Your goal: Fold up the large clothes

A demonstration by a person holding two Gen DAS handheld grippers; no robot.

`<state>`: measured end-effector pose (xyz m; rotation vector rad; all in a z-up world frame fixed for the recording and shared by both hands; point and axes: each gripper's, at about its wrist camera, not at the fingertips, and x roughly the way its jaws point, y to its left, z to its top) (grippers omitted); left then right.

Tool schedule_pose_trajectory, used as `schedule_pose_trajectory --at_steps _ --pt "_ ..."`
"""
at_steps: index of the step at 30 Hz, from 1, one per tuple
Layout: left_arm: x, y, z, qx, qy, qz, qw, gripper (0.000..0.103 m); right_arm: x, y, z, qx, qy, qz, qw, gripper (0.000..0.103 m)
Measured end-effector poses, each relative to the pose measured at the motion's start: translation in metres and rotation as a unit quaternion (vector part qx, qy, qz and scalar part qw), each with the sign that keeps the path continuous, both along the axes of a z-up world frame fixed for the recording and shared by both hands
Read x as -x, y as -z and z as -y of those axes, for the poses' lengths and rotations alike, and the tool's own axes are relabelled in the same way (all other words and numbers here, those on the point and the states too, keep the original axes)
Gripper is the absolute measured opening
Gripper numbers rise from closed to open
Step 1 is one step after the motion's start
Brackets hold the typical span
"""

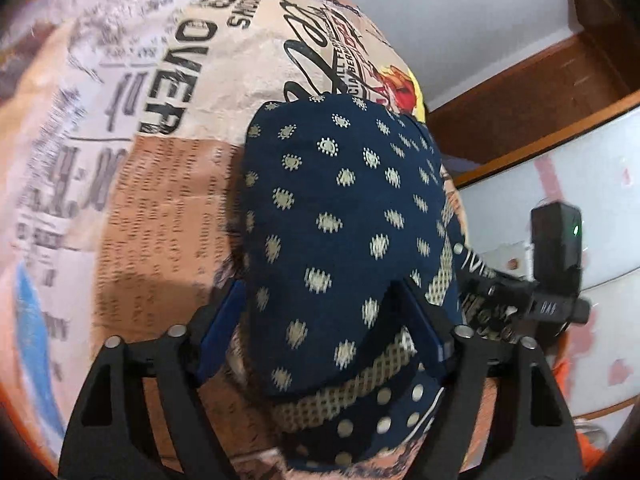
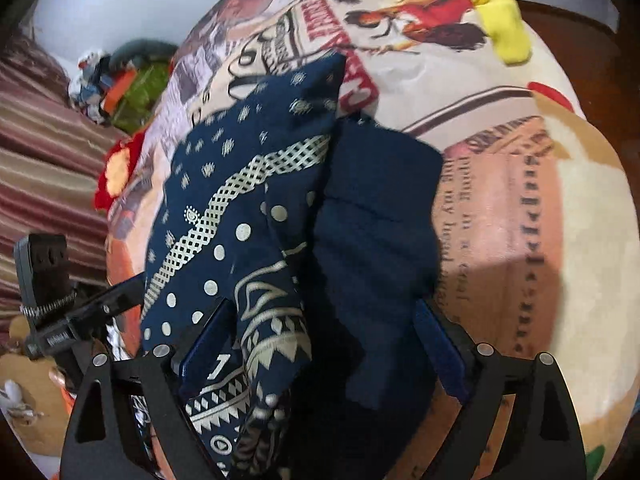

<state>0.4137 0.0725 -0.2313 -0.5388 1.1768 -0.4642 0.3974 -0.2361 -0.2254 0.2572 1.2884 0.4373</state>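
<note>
While the left wrist view is being examined, the navy patterned garment (image 1: pixel 340 216) is being seen draped over the left gripper (image 1: pixel 320 340), bunched on the printed bedspread (image 1: pixel 160 140). The fingers (image 1: pixel 218 320) are being held apart with cloth lying between and over them; whether any fold is being pinched cannot be told. Slippage is being judged likely if the bundle is lifted from so loose a hold.

As the right wrist view is being examined, the same garment (image 2: pixel 248 216) is being seen heaped across the right gripper (image 2: pixel 320 344), whose jaws are likewise standing wide, clamped on nothing that can be confirmed. Uneven layers are being risked: a crooked fold could be caused by the hidden edges and the soft, yielding bedspread (image 2: pixel 500 208).
</note>
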Motion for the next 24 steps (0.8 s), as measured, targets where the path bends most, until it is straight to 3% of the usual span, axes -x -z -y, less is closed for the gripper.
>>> schedule_pose_trajectory --at_steps 5,9,17,20,24 --pt "-0.022 0.018 0.003 0.038 0.000 -0.024 0.9990 0.092 -0.009 0.009 -0.010 -0.016 -0.021 -0.008 1.000 0.103" --pt "-0.034 0.031 0.011 0.056 0.005 -0.038 0.9977 0.097 -0.023 0.022 -0.008 -0.048 -0.024 -0.032 0.998 0.103" --pt "-0.048 0.046 0.020 0.094 -0.006 -0.059 0.9938 0.098 -0.033 0.028 -0.015 -0.081 -0.026 -0.038 0.996 0.103" --pt "-0.044 0.040 0.021 0.087 -0.007 -0.045 0.9952 0.088 -0.034 0.028 -0.016 -0.095 -0.028 -0.032 0.995 0.094" --pt "-0.030 0.024 0.018 0.066 -0.001 -0.023 0.9975 0.077 -0.032 0.026 -0.014 -0.103 -0.021 -0.027 0.994 0.070"
